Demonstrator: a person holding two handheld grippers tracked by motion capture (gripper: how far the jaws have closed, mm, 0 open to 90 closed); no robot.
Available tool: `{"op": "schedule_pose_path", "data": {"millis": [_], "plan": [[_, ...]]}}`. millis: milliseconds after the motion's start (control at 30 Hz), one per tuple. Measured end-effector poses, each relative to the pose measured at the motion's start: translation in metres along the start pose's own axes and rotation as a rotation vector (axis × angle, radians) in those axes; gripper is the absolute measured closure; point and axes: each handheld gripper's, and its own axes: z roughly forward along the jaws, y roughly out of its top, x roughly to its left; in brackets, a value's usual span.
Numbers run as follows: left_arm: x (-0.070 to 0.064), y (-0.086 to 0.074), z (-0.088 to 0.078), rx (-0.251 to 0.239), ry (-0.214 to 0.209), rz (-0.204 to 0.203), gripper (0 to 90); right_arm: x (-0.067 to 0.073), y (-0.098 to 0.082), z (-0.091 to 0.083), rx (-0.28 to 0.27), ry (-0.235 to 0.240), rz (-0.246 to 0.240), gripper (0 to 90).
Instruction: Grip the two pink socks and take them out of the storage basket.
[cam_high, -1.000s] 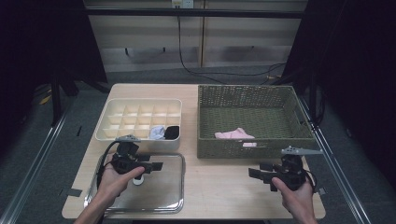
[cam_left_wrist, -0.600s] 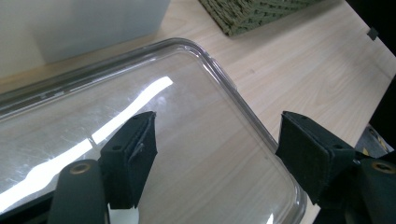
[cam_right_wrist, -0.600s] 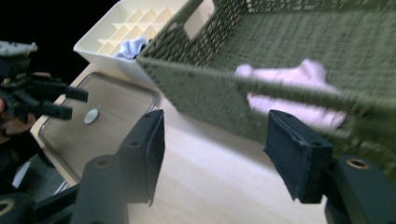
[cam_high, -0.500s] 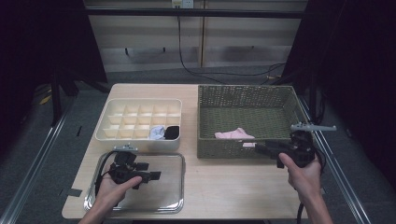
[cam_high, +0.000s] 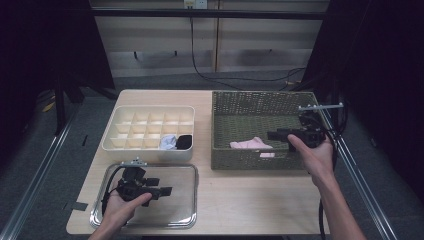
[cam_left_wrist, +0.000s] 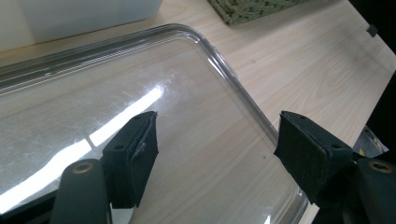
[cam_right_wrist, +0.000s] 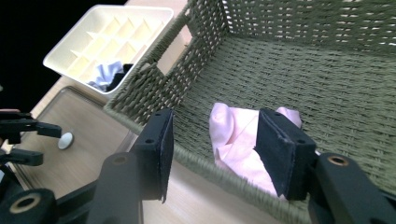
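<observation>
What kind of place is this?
Probably a lab bench set up for recording sorting work: a wooden table behind dark curtains, a handheld gripper with its own camera, and a basket, organizer and tray.

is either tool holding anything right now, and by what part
Nothing is held. The right tool is open above the pink cloth in the basket, its jaws just closing; the left tool is open over the tray.
</observation>
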Motion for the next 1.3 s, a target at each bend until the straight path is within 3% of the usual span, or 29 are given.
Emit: {"op": "schedule_pose_path", "data": {"millis": [267, 400, 567, 767, 867, 900, 967, 1133, 1200, 1300], "plan": [[-0.001, -0.001, -0.002, -0.015, -0.004, 0.006, 30.4, -0.012, 0.026, 0.026, 0.079, -0.026, 0.003, 53.6], [0.004, -0.001, -0.005, -0.036, -0.018, -0.029, 30.4, -0.025, 0.033, 0.049, 0.143, -0.036, 0.027, 55.7], [0.002, 0.0, -0.004, -0.023, 0.011, 0.011, 30.3, -0.037, 0.039, 0.068, 0.193, -0.045, 0.057, 58.0], [0.0, 0.0, -0.002, -0.021, -0.019, 0.018, 29.8, -0.043, 0.053, 0.084, 0.243, -0.073, 0.055, 59.7], [0.0, 0.0, -0.002, -0.026, -0.026, 0.018, 29.6, -0.047, 0.054, 0.093, 0.279, -0.066, 0.064, 58.8], [0.001, 0.0, -0.004, -0.028, -0.019, 0.021, 29.5, -0.052, 0.053, 0.102, 0.321, -0.09, 0.079, 59.2], [0.002, 0.0, -0.004, -0.027, -0.019, 0.021, 29.5, -0.057, 0.053, 0.109, 0.353, -0.098, 0.081, 59.6], [0.002, 0.0, -0.004, -0.03, -0.022, 0.014, 29.5, -0.062, 0.055, 0.121, 0.384, -0.106, 0.1, 59.7], [0.001, 0.0, -0.005, -0.035, -0.018, 0.022, 29.5, -0.07, 0.054, 0.13, 0.418, -0.125, 0.131, 60.1], [0.001, 0.0, -0.006, -0.034, -0.018, 0.029, 29.4, -0.074, 0.051, 0.138, 0.449, -0.14, 0.136, 61.0]]}}
